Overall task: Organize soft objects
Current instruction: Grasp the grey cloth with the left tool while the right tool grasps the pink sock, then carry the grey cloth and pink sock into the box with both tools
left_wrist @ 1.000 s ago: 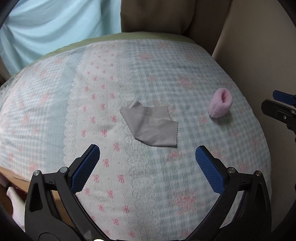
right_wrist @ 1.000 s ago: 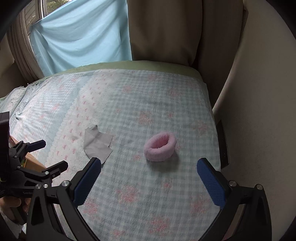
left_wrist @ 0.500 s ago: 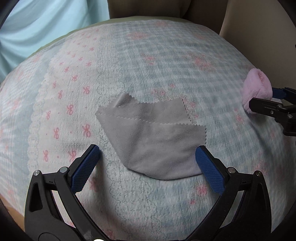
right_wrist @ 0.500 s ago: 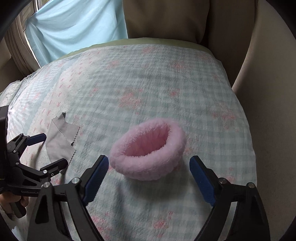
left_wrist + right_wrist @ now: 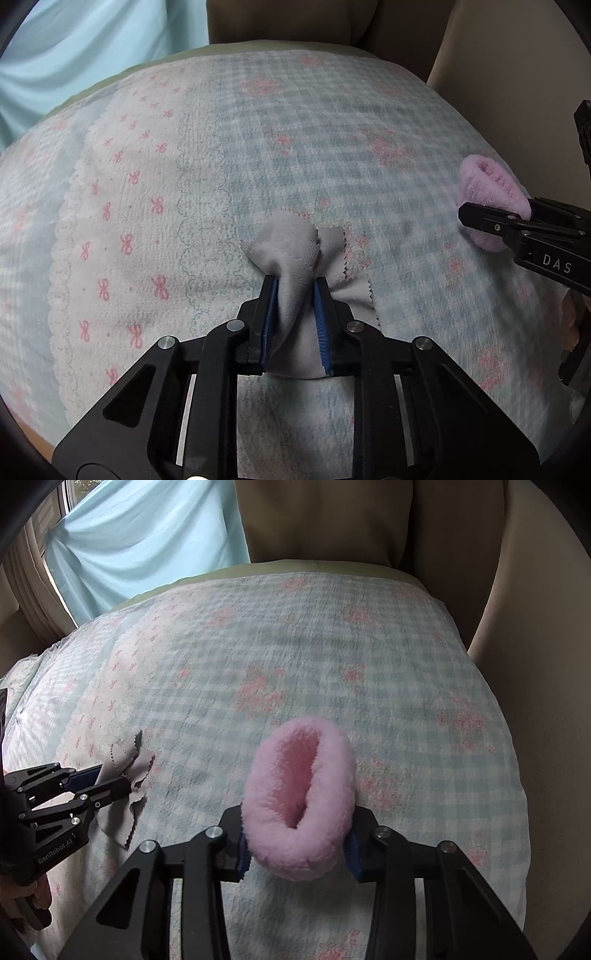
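You are working in a home, most likely a bedroom. Under your tools lies a soft quilted bedspread (image 5: 369, 686) in pale blue check with pink bows and flowers, spread over a green mattress edge (image 5: 295, 568). Behind it, a light blue curtain (image 5: 147, 542) hangs by a window (image 5: 72, 494), next to a brown curtain (image 5: 325, 520) and plain beige walls (image 5: 546, 664).

Each hand-held gripper (image 5: 295, 295) is black, with blue ribbed pads (image 5: 322, 325), silver screws (image 5: 235, 325) and white lettering (image 5: 557, 263).
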A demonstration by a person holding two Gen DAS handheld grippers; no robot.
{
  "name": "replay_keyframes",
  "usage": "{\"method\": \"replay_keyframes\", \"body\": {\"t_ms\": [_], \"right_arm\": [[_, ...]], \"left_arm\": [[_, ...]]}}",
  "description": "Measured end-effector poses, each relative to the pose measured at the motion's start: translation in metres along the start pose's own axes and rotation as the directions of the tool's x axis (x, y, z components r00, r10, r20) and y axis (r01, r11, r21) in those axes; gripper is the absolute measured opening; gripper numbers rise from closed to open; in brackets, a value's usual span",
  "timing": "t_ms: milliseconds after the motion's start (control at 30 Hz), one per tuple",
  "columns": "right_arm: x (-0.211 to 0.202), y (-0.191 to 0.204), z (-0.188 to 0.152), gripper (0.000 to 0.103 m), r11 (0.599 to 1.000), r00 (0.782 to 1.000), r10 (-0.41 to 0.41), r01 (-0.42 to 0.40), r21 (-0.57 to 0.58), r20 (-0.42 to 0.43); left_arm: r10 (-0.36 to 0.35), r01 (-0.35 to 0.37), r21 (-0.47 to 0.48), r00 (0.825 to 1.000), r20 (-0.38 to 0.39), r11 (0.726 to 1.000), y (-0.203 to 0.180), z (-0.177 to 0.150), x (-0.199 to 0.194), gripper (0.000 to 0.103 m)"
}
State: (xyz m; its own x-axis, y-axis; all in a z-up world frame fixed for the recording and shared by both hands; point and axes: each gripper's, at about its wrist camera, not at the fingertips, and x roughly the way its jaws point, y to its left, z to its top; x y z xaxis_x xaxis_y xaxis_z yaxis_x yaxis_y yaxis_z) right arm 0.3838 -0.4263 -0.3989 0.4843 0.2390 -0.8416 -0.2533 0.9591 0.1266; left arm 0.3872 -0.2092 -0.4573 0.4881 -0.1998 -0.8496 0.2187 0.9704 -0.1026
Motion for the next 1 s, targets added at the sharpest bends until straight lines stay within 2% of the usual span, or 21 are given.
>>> {"method": "replay_keyframes", "body": {"t_ms": [267, 500, 733, 1000], "right_arm": [[-0.008, -0.001, -0.002, 0.03, 0.999, 1.0, -0.008, 0.008, 0.053, 0.013], [-0.036, -0.003, 0.006, 0.03, 0.995, 0.999, -0.018, 0.014, 0.095, 0.046], [-0.09, 0.013, 0.017, 0.03, 0.995, 0.996, -0.022, 0.013, 0.103, 0.084], [-0.172, 0.055, 0.031, 0.03, 0.995, 0.992, -0.01, -0.003, 0.104, 0.126]], "left_arm": [[-0.02, 0.02, -0.03, 1.0, 0.007, 0.999, 0.001, 0.003, -0.013, 0.011], [-0.034, 0.036, -0.04, 0.998, 0.045, 0.999, -0.004, 0.016, -0.051, 0.011], [-0.045, 0.049, -0.033, 0.993, 0.107, 0.998, -0.012, 0.033, -0.119, 0.011], [-0.025, 0.038, -0.07, 0.983, 0.181, 0.997, -0.004, 0.043, -0.228, 0.011]]}}
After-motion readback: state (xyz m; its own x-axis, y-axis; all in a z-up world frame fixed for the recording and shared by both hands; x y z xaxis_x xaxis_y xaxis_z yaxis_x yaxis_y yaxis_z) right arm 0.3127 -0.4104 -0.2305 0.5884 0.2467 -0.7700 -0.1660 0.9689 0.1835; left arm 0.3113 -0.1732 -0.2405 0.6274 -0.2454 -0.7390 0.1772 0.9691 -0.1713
